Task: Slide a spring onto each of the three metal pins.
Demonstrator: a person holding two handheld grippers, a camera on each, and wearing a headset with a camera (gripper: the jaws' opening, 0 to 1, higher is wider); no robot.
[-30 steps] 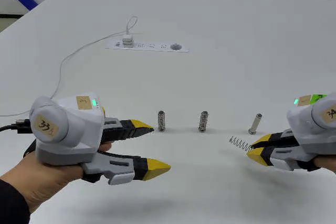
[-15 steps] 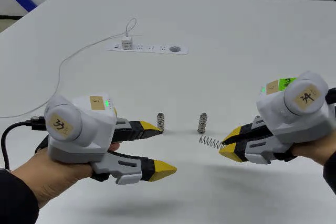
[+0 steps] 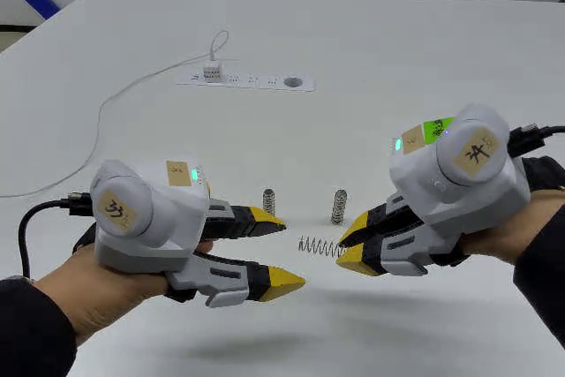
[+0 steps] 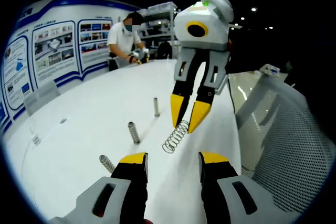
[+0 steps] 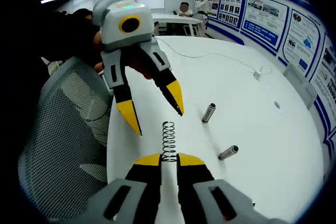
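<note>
The thin coiled wire spring (image 3: 320,246) lies roughly level, its free end pointing at the left gripper (image 3: 290,253), whose jaws are spread. The right gripper (image 3: 353,245) is clenched on its other end. Two spring-sleeved metal pins (image 3: 269,202) stand just beyond on the white tabletop (image 3: 371,50).

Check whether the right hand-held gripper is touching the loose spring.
Touching. In the right gripper view, the right hand-held gripper pinches the near end of the spring between its yellow tips.
</note>
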